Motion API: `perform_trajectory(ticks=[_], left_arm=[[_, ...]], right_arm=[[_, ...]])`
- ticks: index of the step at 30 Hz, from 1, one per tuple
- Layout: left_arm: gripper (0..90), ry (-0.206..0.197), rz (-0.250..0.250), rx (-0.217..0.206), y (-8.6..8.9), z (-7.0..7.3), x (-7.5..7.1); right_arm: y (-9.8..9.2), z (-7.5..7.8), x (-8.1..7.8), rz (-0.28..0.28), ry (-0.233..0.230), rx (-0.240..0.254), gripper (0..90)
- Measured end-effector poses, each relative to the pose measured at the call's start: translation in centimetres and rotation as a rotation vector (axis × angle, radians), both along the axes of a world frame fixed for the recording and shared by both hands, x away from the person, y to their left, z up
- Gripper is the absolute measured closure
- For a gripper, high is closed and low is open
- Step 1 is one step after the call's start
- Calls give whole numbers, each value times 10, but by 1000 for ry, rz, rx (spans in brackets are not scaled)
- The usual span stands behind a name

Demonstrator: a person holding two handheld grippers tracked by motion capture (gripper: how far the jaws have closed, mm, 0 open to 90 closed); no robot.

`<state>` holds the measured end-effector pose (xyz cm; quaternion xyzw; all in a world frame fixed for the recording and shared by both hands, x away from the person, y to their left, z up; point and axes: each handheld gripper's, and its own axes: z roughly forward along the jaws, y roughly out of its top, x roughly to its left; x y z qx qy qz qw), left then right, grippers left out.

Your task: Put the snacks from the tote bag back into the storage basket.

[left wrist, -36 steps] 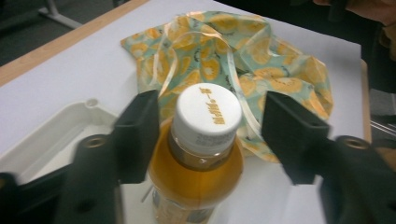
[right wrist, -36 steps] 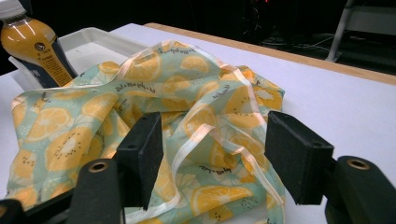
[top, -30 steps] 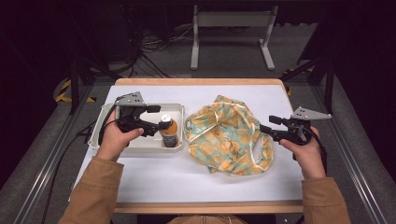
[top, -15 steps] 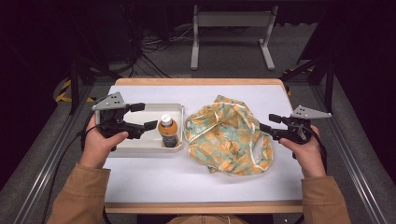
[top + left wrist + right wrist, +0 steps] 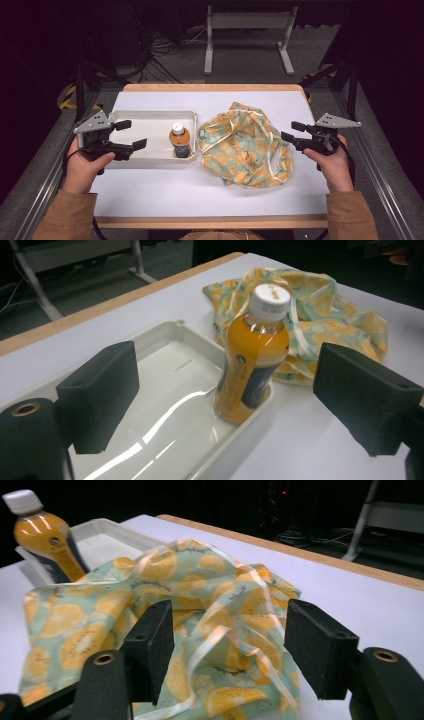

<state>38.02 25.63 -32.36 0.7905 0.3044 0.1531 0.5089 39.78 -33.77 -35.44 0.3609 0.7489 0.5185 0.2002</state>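
We see a small plastic bottle (image 5: 181, 141) of orange drink, white-capped with a dark label, standing upright in the right-hand end of a shallow white tray (image 5: 150, 120); its base is hidden behind the tray's glossy wall in the high view, and the label print is too small for us to read. The rest of the tray holds nothing. Just right of the tray lies a crumpled cloth bag (image 5: 243, 145), pale green with orange-slice prints and shiny cream straps; we cannot make out how its folds tuck under. Both rest on a white table (image 5: 200, 185) with a wooden edge. The left gripper (image 5: 131, 135) hovers over the tray's left end, jaws spread wide apart and holding nothing, well clear of the bottle. The right gripper (image 5: 292, 131) sits near the bag's right edge, its jaws likewise parted and empty, its blocky black pads (image 5: 151, 645) matte and foam-like
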Motion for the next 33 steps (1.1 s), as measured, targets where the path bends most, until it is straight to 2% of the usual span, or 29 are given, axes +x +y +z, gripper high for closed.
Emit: perform_trajectory(ticks=[1, 3, 5, 10, 14, 15, 17, 20, 23, 24, 27, 33], left_arm=[[116, 1, 7, -1, 4, -2, -1], [116, 9, 26, -13, 13, -7, -3], [116, 13, 37, -29, 22, -13, -5], [116, 17, 67, -49, 34, -26, -9], [120, 17, 89, -45, 40, -36, -13], [131, 23, 106, -51, 43, -42, -15], [133, 23, 114, -54, 45, -46, -16], [136, 35, 126, -68, 49, -59, -21], [140, 46, 130, -66, 49, -63, -22], [140, 49, 133, -56, 50, -69, -23], [139, 68, 142, -25, 53, -78, -25], [137, 116, 150, -41, 58, -99, -30]], right_arm=[[0, 0, 0, 0, 0, 0, 371], [-1, 2, -2, 32, 5, 43, 369], [-3, 4, -6, 35, -2, 49, 369], [-10, 2, -14, 29, -5, 19, 365], [-16, -3, -19, 15, -1, -15, 361], [-20, -7, -22, 6, -1, -46, 355], [-23, -10, -24, 5, -1, -38, 354], [-26, -15, -27, 1, -2, -31, 353], [-27, -19, -28, -1, -9, -30, 352], [-27, -19, -28, -1, -9, -30, 352], [-28, -22, -30, -3, -27, -42, 347], [-25, -28, -33, 0, -50, -71, 340]])
